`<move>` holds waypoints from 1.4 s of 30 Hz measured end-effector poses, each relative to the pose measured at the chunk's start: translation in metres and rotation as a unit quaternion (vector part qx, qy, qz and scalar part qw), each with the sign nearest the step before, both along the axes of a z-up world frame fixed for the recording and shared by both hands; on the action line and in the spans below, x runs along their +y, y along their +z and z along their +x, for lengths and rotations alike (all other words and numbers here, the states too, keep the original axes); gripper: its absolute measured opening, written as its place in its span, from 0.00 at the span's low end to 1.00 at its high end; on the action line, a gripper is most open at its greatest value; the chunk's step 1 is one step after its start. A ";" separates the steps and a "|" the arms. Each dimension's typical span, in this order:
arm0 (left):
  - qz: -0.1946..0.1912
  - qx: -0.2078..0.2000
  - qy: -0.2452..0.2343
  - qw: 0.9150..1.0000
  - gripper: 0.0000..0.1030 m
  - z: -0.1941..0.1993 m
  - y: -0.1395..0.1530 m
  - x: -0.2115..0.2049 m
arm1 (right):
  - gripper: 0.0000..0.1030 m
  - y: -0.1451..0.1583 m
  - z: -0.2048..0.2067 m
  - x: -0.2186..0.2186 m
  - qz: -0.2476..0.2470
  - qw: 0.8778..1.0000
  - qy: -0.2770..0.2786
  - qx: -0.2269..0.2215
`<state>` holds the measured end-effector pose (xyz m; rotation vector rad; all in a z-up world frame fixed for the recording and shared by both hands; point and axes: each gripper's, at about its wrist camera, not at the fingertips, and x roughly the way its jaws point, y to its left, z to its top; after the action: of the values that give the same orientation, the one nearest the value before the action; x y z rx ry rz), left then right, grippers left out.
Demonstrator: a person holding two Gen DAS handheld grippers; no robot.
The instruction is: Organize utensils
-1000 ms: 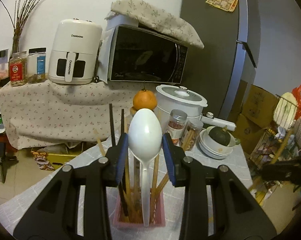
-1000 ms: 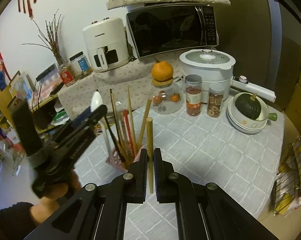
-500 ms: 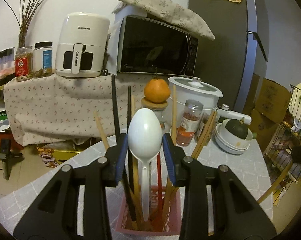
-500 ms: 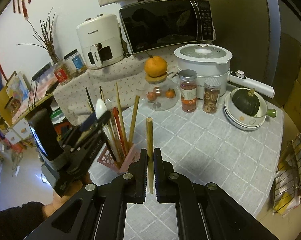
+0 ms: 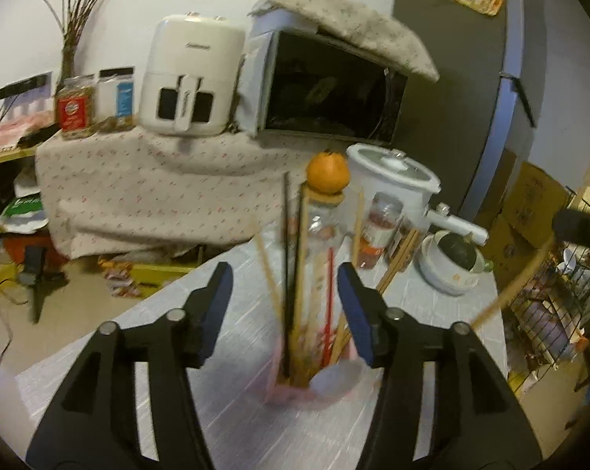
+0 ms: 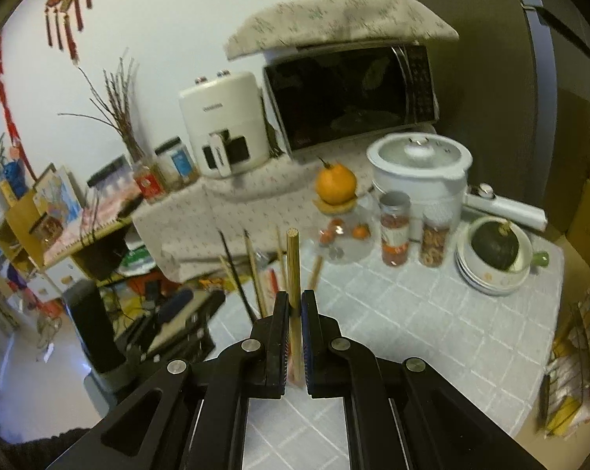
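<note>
My left gripper [image 5: 284, 276] hovers over the pink holder [image 5: 287, 391]; its jaws are opening and nothing is between the blue pads [image 5: 216, 305]. The white spoon [image 5: 336, 378] lies blurred, low at the holder's rim, among several upright chopsticks [image 5: 295, 274]. My right gripper [image 6: 293, 305] is shut on a single wooden chopstick [image 6: 293, 258], held upright above the grey tiled tabletop [image 6: 392, 313]. In the left wrist view, that gripper [image 5: 580, 227] and its chopstick [image 5: 510, 293] show at the right edge. The right wrist view shows the left gripper [image 6: 177, 313] blurred at lower left.
Behind the holder stand a glass jar [image 6: 341, 235] topped by an orange [image 6: 336, 184], two spice jars [image 6: 394, 231], a white cooker [image 6: 420, 168] and stacked bowls holding a green squash [image 6: 494, 246]. A wire rack [image 5: 549, 305] stands to the right. Microwave and air fryer sit on the back shelf.
The left jaws have spread apart and the white spoon has dropped from between them down into the holder. The right gripper has risen with its chopstick.
</note>
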<state>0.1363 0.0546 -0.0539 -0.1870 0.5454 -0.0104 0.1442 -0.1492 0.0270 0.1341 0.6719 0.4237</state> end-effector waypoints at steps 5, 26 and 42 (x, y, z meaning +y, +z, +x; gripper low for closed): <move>-0.039 0.058 0.044 0.997 0.58 -0.015 0.006 0.030 | 0.06 0.001 0.003 0.015 0.009 1.000 0.009 -0.007; -0.095 0.182 0.047 0.978 0.64 -0.027 -0.029 0.041 | 0.09 -0.066 0.042 0.060 -0.027 0.999 0.028 0.025; -0.016 0.188 0.020 0.982 0.96 -0.062 0.009 -0.005 | 0.84 -0.019 -0.026 -0.026 -0.017 0.997 -0.078 0.002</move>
<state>0.0740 0.0499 -0.0451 -0.2337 0.9187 0.0569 0.1187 -0.1753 0.0075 0.1548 0.6673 0.2618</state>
